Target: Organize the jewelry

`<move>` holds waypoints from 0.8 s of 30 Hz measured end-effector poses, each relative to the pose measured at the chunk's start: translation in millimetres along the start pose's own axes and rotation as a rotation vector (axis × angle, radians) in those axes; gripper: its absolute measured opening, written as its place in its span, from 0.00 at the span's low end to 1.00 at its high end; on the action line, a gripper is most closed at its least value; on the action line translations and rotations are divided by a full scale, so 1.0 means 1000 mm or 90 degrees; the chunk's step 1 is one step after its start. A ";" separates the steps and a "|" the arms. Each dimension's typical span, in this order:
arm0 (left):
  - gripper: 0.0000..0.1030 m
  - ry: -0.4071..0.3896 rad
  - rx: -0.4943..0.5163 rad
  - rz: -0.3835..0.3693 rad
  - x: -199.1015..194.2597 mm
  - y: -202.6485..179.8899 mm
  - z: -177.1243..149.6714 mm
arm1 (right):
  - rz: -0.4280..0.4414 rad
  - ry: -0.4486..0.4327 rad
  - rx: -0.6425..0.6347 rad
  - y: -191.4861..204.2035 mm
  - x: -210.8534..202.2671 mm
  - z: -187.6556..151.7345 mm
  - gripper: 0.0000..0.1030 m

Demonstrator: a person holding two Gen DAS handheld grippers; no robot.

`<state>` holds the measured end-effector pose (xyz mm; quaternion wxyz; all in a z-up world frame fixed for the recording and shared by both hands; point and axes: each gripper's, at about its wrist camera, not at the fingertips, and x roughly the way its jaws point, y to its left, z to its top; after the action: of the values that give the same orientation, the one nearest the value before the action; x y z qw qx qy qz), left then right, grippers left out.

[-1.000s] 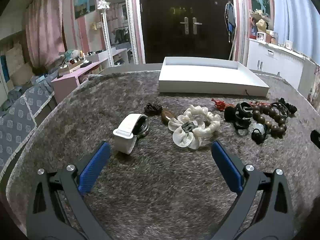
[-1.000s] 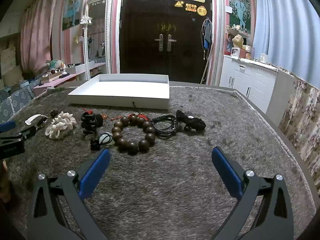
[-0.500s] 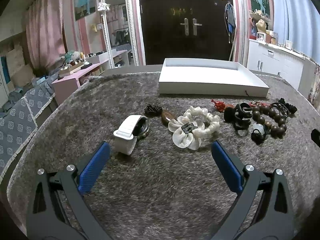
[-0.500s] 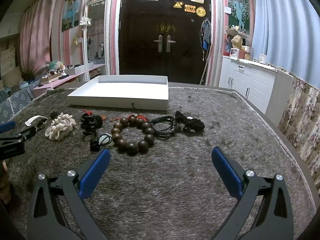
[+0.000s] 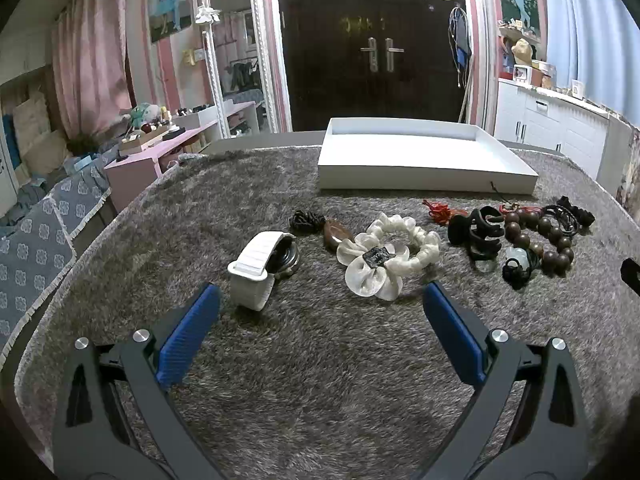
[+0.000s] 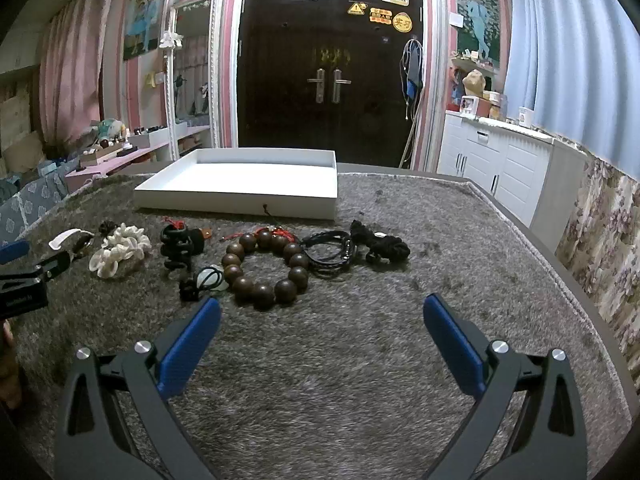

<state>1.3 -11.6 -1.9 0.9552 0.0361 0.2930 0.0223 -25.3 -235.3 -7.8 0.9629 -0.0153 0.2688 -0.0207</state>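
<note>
Jewelry lies in a loose row on the grey rug (image 5: 320, 380), in front of a white tray (image 5: 424, 184) that holds nothing.

Left wrist view: the left gripper (image 5: 320, 308) hovers low over the rug, jaws spread wide, gripping nothing. Just ahead of its left finger lies a white watch (image 5: 256, 270), its band looped. Right of that sit a brown pendant (image 5: 336, 234) on a dark cord, then a white scrunchie (image 5: 390, 258) near the right finger. Farther right are a red tassel (image 5: 438, 212), a black claw clip (image 5: 478, 234) and a bead bracelet (image 5: 550, 240).

Right wrist view: the right gripper (image 6: 320, 312) is likewise spread and empty, over bare rug. The bead bracelet (image 6: 266, 266) lies just beyond its left finger, touching a black cord bracelet (image 6: 332, 250); a black knotted piece (image 6: 384, 246) lies beside that. A pale ring on black cord (image 6: 208, 280) sits left of the beads. The claw clip (image 6: 180, 244) and scrunchie (image 6: 120, 250) follow leftward. The left gripper (image 6: 28, 276) shows at the left edge.
</note>
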 end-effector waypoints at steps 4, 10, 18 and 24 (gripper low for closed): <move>0.97 -0.001 -0.004 0.003 0.000 0.001 0.000 | -0.003 0.003 0.006 -0.002 0.001 0.000 0.98; 0.97 0.011 0.003 0.000 0.004 0.000 0.002 | 0.005 0.023 0.036 -0.005 0.010 0.000 0.98; 0.97 0.000 0.013 0.004 0.002 -0.003 0.002 | -0.014 0.001 0.023 0.000 0.003 0.000 0.98; 0.97 0.005 0.005 0.010 0.004 0.000 0.002 | -0.001 -0.008 0.033 -0.003 0.001 0.000 0.98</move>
<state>5.7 -11.4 -2.2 0.9536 0.0418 0.2966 0.0291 -24.5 -238.3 -8.6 0.9646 0.0091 0.2621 -0.0285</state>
